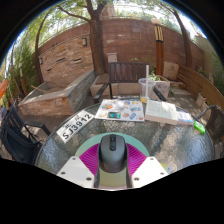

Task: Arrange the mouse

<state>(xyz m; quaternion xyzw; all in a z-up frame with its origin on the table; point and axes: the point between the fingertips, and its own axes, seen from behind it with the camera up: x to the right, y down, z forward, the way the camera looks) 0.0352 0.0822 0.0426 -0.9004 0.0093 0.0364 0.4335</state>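
Note:
A dark grey computer mouse sits lengthwise between my two fingers, its scroll wheel pointing away from me. My gripper is shut on the mouse, with the magenta pads pressing on both of its sides. A teal mat shows beneath and around the fingers, on the near part of a round glass table. What lies under the mouse is hidden.
Beyond the fingers lie a white licence plate, a colourful printed sheet and a stack of white books. A white cup and a dark chair stand farther back. A black chair is at the left.

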